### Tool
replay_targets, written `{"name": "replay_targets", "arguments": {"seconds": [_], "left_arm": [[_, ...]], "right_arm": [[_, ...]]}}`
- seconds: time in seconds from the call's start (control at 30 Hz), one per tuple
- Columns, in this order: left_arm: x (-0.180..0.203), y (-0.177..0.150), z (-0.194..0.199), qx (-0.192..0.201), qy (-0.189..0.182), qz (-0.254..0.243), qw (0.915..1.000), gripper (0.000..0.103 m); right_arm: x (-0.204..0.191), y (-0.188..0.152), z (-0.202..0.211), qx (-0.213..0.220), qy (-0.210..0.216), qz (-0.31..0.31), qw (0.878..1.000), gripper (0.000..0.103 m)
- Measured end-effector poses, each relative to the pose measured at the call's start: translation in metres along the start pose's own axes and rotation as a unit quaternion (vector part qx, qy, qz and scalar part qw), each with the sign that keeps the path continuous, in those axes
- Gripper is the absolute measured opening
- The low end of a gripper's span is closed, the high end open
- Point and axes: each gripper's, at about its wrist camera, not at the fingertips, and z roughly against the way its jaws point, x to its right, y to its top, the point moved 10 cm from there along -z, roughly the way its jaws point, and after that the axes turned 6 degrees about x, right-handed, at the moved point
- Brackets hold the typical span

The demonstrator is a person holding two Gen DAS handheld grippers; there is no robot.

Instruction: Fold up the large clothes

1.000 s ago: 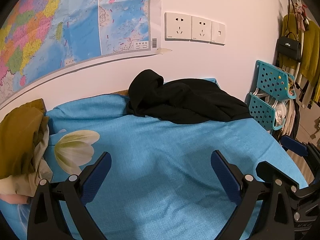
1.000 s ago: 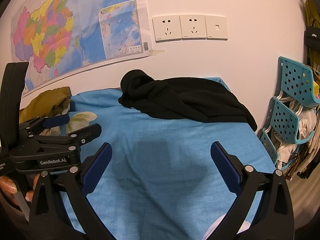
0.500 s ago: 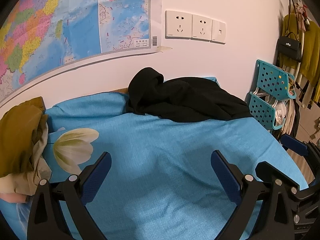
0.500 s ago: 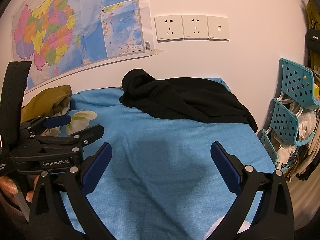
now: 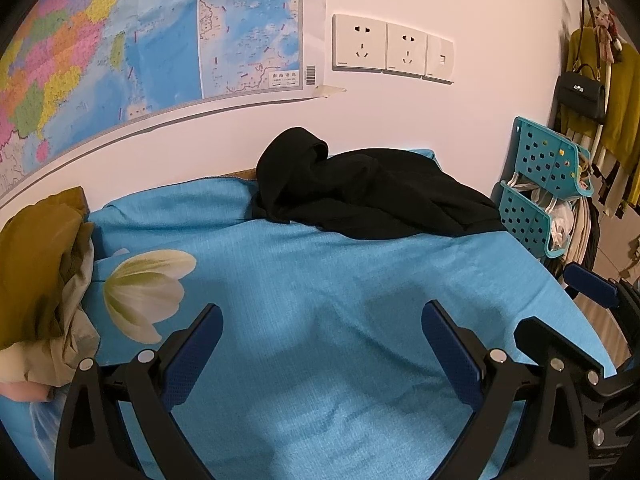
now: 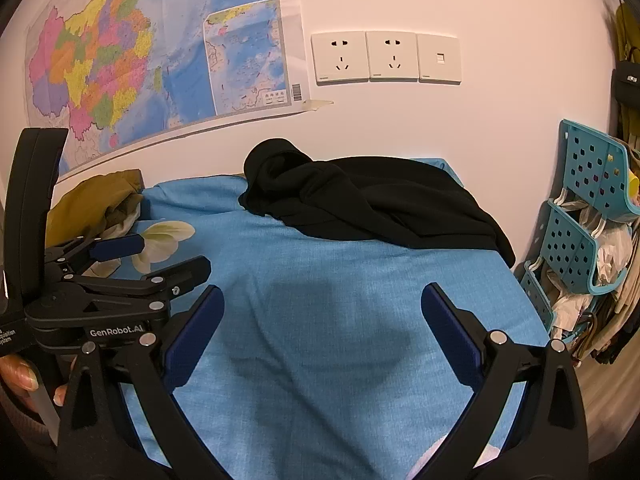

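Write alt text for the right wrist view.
A crumpled black garment lies at the far side of a blue bedsheet, below a wall map. The open right hand-held gripper frames the foreground, empty.

Both views have tilted slightly downward: the black garment (image 5: 372, 196) and wall sockets (image 6: 386, 57) sit a little lower in frame than a second ago.

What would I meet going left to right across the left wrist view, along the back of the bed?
olive garment pile → white flower print on the blue sheet → black garment → teal perforated rack → black handbag hanging on the wall
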Motion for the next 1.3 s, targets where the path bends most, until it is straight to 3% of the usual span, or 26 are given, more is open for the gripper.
{"name": "replay_targets", "arguments": {"seconds": [0.83, 1.03, 1.3], "left_arm": [[-0.004, 0.0, -0.024, -0.034, 0.0, 0.004, 0.9994, 0.096], [-0.023, 0.014, -0.047, -0.04, 0.021, 0.005, 0.999, 0.096], [-0.054, 0.031, -0.082, -0.045, 0.04, 0.024, 0.9979, 0.096]], "right_arm": [[0.001, 0.014, -0.022, -0.012, 0.004, 0.049, 0.999, 0.097], [0.001, 0.034, -0.055, -0.026, 0.014, 0.09, 0.996, 0.097], [0.008, 0.058, -0.141, -0.071, 0.02, 0.138, 0.988, 0.097]]}}
